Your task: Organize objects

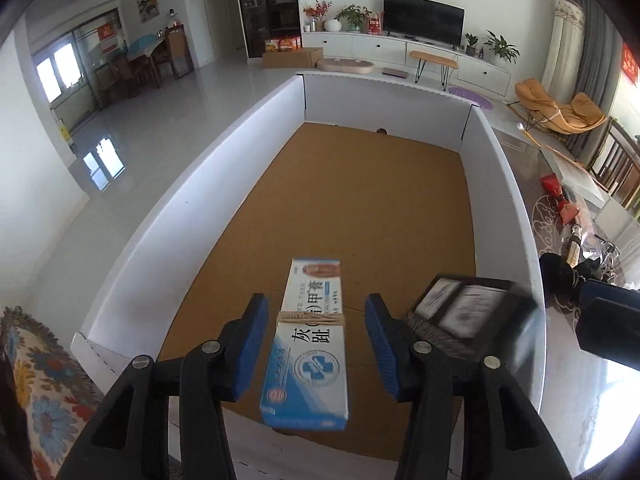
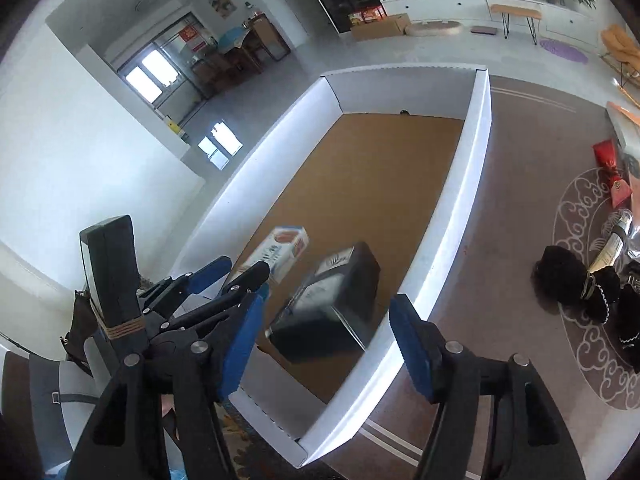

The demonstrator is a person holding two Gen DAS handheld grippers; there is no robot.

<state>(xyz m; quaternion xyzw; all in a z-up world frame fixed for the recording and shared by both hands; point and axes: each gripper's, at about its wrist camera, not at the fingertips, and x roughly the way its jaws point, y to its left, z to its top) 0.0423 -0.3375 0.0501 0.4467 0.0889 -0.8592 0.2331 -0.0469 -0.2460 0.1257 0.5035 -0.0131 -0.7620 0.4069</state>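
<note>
From the left wrist, the left gripper stands spread, its blue pads clear on either side of a blue-and-white medicine box with a rubber band around its middle; a gap shows between each pad and the box, so nothing is pinched. The box appears slightly blurred over the near end of a large open carton with white walls and a brown cardboard floor; whether it rests on that floor cannot be told. Just to its right, also over the near end, is a blurred dark box with pale panels on its face. Outside the right wall, dark cloth items lie on a patterned rug. From the right wrist, the right gripper is likewise spread wide, and the dark box sits between its blue pads without touching either, tilted and blurred inside the carton close to the right wall. The medicine box shows beyond and to the left of it, blurred too. At the left of this view the left gripper appears, angled toward the carton.
</note>
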